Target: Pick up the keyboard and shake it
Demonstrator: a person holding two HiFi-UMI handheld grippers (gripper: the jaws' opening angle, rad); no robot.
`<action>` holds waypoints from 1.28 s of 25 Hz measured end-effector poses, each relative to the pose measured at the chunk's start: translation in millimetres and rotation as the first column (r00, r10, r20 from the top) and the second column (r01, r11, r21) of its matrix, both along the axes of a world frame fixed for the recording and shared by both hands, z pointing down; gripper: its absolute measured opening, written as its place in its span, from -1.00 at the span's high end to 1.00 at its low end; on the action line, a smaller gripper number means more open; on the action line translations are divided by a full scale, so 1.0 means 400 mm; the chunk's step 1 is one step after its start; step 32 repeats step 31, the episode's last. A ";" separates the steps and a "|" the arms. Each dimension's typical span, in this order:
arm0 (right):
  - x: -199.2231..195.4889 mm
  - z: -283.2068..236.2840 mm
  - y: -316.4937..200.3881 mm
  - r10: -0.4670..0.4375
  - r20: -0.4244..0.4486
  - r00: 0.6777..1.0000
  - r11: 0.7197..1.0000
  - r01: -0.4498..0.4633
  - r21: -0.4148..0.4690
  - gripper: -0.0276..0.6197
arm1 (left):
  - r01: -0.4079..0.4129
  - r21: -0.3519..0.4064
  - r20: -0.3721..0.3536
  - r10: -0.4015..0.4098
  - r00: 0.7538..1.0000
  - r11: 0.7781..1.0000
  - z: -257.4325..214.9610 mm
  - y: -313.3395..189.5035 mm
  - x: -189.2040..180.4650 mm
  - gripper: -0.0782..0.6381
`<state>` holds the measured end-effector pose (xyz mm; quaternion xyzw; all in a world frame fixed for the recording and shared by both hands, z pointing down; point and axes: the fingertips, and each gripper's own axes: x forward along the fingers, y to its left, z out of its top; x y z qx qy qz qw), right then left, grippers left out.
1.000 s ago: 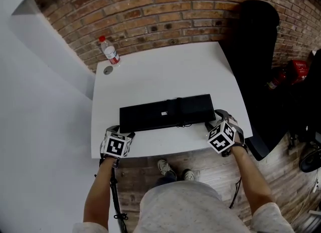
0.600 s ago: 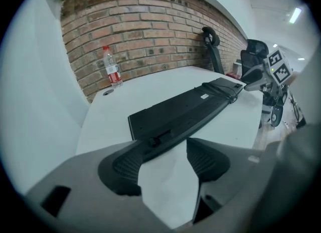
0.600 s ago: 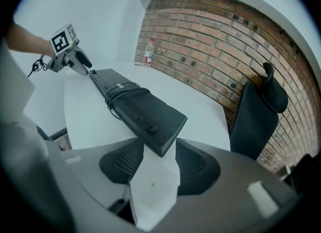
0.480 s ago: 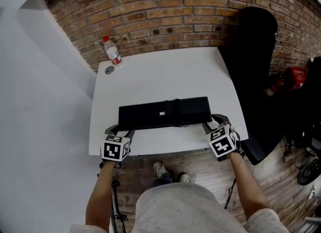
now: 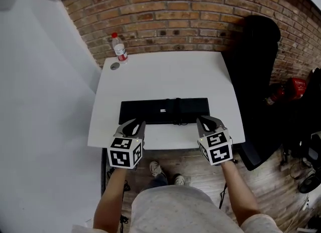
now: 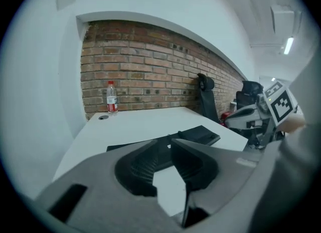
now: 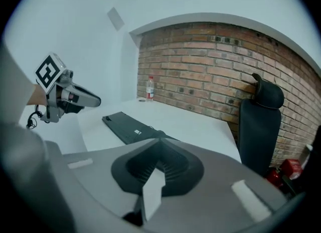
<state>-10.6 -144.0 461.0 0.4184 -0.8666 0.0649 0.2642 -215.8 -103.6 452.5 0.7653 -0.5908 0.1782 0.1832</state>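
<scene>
The black keyboard point(image 5: 164, 110) lies flat on the white table point(image 5: 165, 71), near its front edge, with a cable at its middle. Both grippers hover above that front edge, short of the keyboard and clear of it. My left gripper point(image 5: 137, 124) has just been closing: a narrow gap remains between its tips point(image 6: 169, 141), with nothing in it. My right gripper point(image 5: 206, 122) has closed too, and its tips meet point(image 7: 159, 139) on nothing. The keyboard point(image 6: 200, 135) shows past the left jaws, and again point(image 7: 128, 127) to the left of the right ones.
A water bottle point(image 5: 119, 49) and a small round cap point(image 5: 115, 66) stand at the table's far left corner by the brick wall. A black office chair point(image 5: 258, 66) crowds the table's right side, with a red thing point(image 5: 296, 84) beyond it. A white wall runs along the left.
Both grippers have lifted away from the keyboard's two ends and drawn inward toward the front edge, their jaws narrowing. The keyboard stays on the table.
</scene>
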 end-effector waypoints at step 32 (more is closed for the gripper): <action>-0.017 -0.047 0.075 -0.028 0.236 0.971 0.997 0.045 -0.066 0.90 | 0.098 0.034 -0.099 -0.094 0.991 0.995 -0.013 0.053 0.063 0.81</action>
